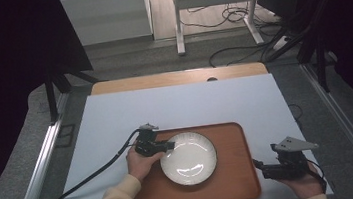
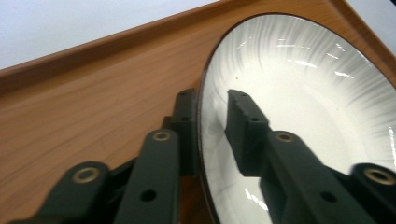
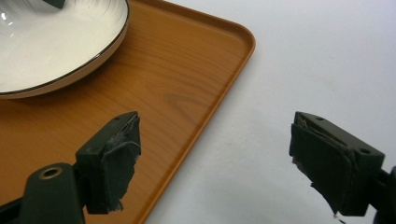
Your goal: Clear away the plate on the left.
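Plate [image 1: 189, 157]: white, dark-rimmed, sitting in the middle of the tray [image 1: 233, 173], and it is the thing we are working on.
Left gripper [image 1: 168, 145]: we have it at the plate's 10 o'clock edge; in the left gripper view one jaw runs under the rim on the tray side and the other lies over the inner face, so the rim [image 2: 201, 116] is straddled.
Left grip: jaws narrowed around the rim, looking clamped on the plate, though we cannot see the pads press.
Why there: we judge the rim is the only thin part a two-jaw tool can pinch, and the near-left edge is the shortest reach for that hand.
Right gripper [image 1: 258, 166]: resting by the tray's 4 o'clock corner, over the white mat [image 1: 116, 116].
Right grip: jaws spread wide, holding nothing; in its own view the tray edge [image 3: 219, 107] passes between them.
Why there: we read it as parked clear, ready to steady the tray if the plate lifts.
Risk: a glossy plate held at one edge may tilt or slip, we think.
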`<state>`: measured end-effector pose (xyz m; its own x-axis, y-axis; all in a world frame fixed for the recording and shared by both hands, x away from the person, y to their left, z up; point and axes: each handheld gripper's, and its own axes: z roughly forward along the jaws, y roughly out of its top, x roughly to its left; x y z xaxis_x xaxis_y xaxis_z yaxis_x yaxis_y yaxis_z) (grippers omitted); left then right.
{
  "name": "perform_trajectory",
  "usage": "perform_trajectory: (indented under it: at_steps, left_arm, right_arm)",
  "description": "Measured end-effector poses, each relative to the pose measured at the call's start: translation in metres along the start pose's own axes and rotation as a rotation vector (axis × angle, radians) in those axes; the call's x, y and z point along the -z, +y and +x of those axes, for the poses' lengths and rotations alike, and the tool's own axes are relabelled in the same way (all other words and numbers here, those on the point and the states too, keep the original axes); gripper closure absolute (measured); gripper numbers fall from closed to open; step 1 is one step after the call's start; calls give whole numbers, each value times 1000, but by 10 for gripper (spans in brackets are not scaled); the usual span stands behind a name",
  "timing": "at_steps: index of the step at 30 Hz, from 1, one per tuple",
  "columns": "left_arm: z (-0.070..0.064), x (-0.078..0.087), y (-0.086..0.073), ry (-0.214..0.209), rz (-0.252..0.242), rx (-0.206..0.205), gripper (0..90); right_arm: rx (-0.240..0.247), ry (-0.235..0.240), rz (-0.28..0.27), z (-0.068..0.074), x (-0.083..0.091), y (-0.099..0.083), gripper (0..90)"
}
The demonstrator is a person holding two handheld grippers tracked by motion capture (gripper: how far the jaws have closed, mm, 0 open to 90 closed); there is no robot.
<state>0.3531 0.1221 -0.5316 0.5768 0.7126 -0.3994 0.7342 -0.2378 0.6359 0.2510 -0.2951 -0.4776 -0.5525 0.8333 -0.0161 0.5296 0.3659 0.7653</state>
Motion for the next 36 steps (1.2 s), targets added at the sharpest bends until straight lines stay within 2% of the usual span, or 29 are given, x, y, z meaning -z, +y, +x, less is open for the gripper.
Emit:
perform_trajectory:
  at_steps: [3, 4, 5, 7, 8, 9, 10, 11, 12, 15, 19, 24, 26, 27, 31, 32, 33, 35, 36]
  left_arm:
    - [-1, 3, 1, -9, -10, -7, 626]
    - [-2, 5, 2, -20, -17, -9, 626]
    - [-3, 7, 3, -29, -27, -12, 554]
    - [-4, 12, 4, -27, -41, -22, 477]
    - [-5, 17, 4, -13, -40, -42, 451]
    - [-5, 17, 4, -13, -40, -42, 432]
    - [-7, 21, 4, 14, -40, -57, 403]
    - [-7, 21, 4, 14, -40, -57, 381]
    - [-9, 27, 4, 24, -56, -63, 365]
    - [-11, 34, 4, 34, -70, -73, 337]
    - [-12, 55, 1, 70, -106, -99, 325]
    - [-9, 93, -8, 97, -169, -97, 322]
    - [-6, 113, -15, 129, -200, -99, 321]
    - [-6, 113, -15, 129, -200, -99, 322]
    - [1, 137, -30, 156, -214, -96, 315]
    - [6, 147, -38, 106, -222, -64, 311]
    - [6, 147, -38, 106, -222, -64, 305]
    - [10, 156, -47, 115, -241, -44, 308]
    - [11, 161, -52, 138, -229, -52, 305]
  right_arm:
    - [2, 1, -1, 0, 0, 0, 167]
    - [1, 1, -1, 0, 0, 0, 166]
    - [-8, 3, -7, -1, 1, 0, 167]
    - [-12, 4, -10, -1, 1, 0, 167]
    - [-15, 6, -9, -2, 0, 0, 167]
    - [-15, 6, -9, -2, 0, 0, 167]
    - [-11, 8, -2, -3, -1, -1, 167]
    - [-11, 8, -2, -3, -1, -1, 167]
    - [-7, 9, -1, -4, -1, -1, 167]
    - [-5, 10, -2, -3, -1, 0, 167]
    - [11, 5, 2, 1, 1, -1, 167]
    - [22, -6, 3, 5, 4, -1, 167]
    - [20, -7, 6, 5, 3, -3, 167]
    - [20, -7, 6, 5, 3, -3, 167]
    - [18, -9, 14, 3, 2, -4, 167]
    - [23, -10, 17, 2, 2, -4, 167]
    - [23, -10, 17, 2, 2, -4, 167]
    - [26, -6, 22, 3, 0, -4, 167]
    - [28, -5, 24, 3, 0, -4, 167]
